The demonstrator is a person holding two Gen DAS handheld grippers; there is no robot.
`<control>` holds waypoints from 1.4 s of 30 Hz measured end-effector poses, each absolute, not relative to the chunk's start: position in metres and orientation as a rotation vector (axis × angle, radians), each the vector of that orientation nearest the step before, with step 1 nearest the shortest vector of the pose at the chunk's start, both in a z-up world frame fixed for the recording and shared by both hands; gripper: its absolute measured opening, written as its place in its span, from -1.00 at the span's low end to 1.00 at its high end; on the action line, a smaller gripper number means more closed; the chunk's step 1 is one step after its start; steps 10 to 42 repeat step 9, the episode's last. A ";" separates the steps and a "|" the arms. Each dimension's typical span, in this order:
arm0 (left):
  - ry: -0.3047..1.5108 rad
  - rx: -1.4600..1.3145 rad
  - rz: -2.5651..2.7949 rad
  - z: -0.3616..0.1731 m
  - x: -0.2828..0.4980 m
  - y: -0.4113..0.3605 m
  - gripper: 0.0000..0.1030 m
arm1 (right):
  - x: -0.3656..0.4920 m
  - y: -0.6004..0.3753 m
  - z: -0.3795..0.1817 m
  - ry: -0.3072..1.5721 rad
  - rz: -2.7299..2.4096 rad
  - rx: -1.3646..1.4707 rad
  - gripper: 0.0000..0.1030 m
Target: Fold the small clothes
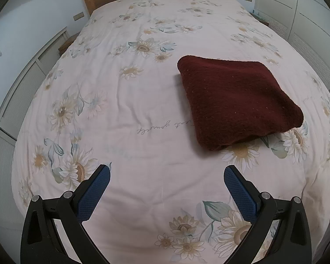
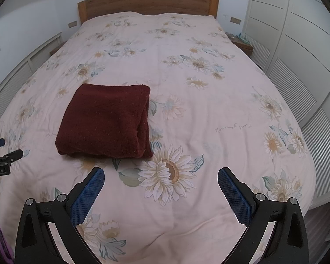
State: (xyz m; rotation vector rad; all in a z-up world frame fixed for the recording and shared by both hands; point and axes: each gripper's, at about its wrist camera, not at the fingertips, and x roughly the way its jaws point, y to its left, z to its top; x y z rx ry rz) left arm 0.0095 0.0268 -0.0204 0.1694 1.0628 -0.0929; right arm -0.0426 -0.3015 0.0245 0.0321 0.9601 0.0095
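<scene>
L+R fingers (image 1: 99, 189) (image 2: 233, 195) apart, empty | maroon garment (image 2: 103, 121) folded square on bedspread (image 2: 209, 110)

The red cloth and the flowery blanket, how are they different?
The red cloth is one dark colour; the flowery blanket is pale pink with sunflowers. The cloth is small and folded into a thick square; the blanket is spread flat across the bed. The cloth lies on top, the blanket underneath. Both are soft fabric, and neither claw touches them.

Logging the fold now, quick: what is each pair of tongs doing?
Left tongs: open, holding nothing.
Right tongs: open, holding nothing; the folded maroon garment lies apart on the bed.
</scene>
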 end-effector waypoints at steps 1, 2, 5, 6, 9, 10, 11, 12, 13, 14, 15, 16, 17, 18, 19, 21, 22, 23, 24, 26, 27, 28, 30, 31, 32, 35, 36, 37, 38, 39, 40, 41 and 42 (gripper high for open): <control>1.064 0.172 -0.094 -0.020 0.010 0.026 0.98 | -0.043 -0.302 0.025 0.961 0.011 0.032 0.99; 1.063 0.170 -0.093 -0.020 0.009 0.026 0.98 | -0.043 -0.302 0.024 0.961 0.012 0.030 0.99; 1.062 0.173 -0.096 -0.020 0.009 0.026 0.98 | -0.043 -0.302 0.024 0.962 0.011 0.030 0.99; 1.062 0.173 -0.098 -0.020 0.009 0.026 0.98 | -0.043 -0.302 0.024 0.961 0.011 0.031 0.99; 1.061 0.179 -0.104 -0.019 0.010 0.027 0.98 | -0.043 -0.302 0.024 0.962 0.011 0.031 1.00; 1.061 0.179 -0.104 -0.019 0.010 0.027 0.98 | -0.043 -0.302 0.024 0.962 0.011 0.031 1.00; 1.061 0.179 -0.104 -0.019 0.010 0.027 0.98 | -0.043 -0.302 0.024 0.962 0.011 0.031 1.00; 1.061 0.179 -0.104 -0.019 0.010 0.027 0.98 | -0.043 -0.302 0.024 0.962 0.011 0.031 1.00; 1.061 0.179 -0.104 -0.019 0.010 0.027 0.98 | -0.043 -0.302 0.024 0.962 0.011 0.031 1.00; 1.061 0.179 -0.104 -0.019 0.010 0.027 0.98 | -0.043 -0.302 0.024 0.962 0.011 0.031 1.00; 1.061 0.179 -0.104 -0.019 0.010 0.027 0.98 | -0.043 -0.302 0.024 0.962 0.011 0.031 1.00; 1.061 0.179 -0.104 -0.019 0.010 0.027 0.98 | -0.043 -0.302 0.024 0.962 0.011 0.031 1.00; 1.061 0.179 -0.104 -0.019 0.010 0.027 0.98 | -0.043 -0.302 0.024 0.962 0.011 0.031 1.00; 1.061 0.179 -0.104 -0.019 0.010 0.027 0.98 | -0.043 -0.302 0.024 0.962 0.011 0.031 1.00; 1.061 0.179 -0.104 -0.019 0.010 0.027 0.98 | -0.043 -0.302 0.024 0.962 0.011 0.031 1.00; 1.061 0.179 -0.104 -0.019 0.010 0.027 0.98 | -0.043 -0.302 0.024 0.962 0.011 0.031 1.00; 1.061 0.179 -0.104 -0.019 0.010 0.027 0.98 | -0.043 -0.302 0.024 0.962 0.011 0.031 1.00; 1.061 0.179 -0.104 -0.019 0.010 0.027 0.98 | -0.043 -0.302 0.024 0.962 0.011 0.031 1.00; 1.061 0.179 -0.104 -0.019 0.010 0.027 0.98 | -0.043 -0.302 0.024 0.962 0.011 0.031 1.00; 1.061 0.179 -0.104 -0.019 0.010 0.027 0.98 | -0.043 -0.302 0.024 0.962 0.011 0.031 1.00; 1.061 0.179 -0.104 -0.019 0.010 0.027 0.98 | -0.043 -0.302 0.024 0.962 0.011 0.031 1.00; 1.061 0.179 -0.104 -0.019 0.010 0.027 0.98 | -0.043 -0.302 0.024 0.962 0.011 0.031 1.00; 1.061 0.179 -0.104 -0.019 0.010 0.027 0.98 | -0.043 -0.302 0.024 0.962 0.011 0.031 1.00; 1.061 0.179 -0.104 -0.019 0.010 0.027 0.98 | -0.043 -0.302 0.024 0.962 0.011 0.031 1.00; 1.061 0.179 -0.104 -0.019 0.010 0.027 0.98 | -0.043 -0.302 0.024 0.962 0.011 0.031 1.00; 1.061 0.179 -0.104 -0.019 0.010 0.027 0.98 | -0.043 -0.302 0.024 0.962 0.011 0.031 1.00; 1.061 0.179 -0.104 -0.019 0.010 0.027 0.98 | -0.043 -0.302 0.024 0.962 0.011 0.031 1.00; 1.061 0.179 -0.104 -0.019 0.010 0.027 0.98 | -0.043 -0.302 0.024 0.962 0.011 0.031 1.00; 1.061 0.179 -0.104 -0.019 0.010 0.027 0.98 | -0.043 -0.302 0.024 0.962 0.011 0.031 1.00; 1.061 0.179 -0.104 -0.019 0.010 0.027 0.98 | -0.043 -0.302 0.024 0.962 0.011 0.031 1.00; 1.061 0.179 -0.104 -0.019 0.010 0.027 0.98 | -0.043 -0.302 0.024 0.962 0.011 0.031 1.00; 1.061 0.179 -0.104 -0.019 0.010 0.027 0.98 | -0.043 -0.302 0.024 0.962 0.011 0.031 1.00; 1.061 0.179 -0.104 -0.019 0.010 0.027 0.98 | -0.043 -0.302 0.024 0.962 0.011 0.031 1.00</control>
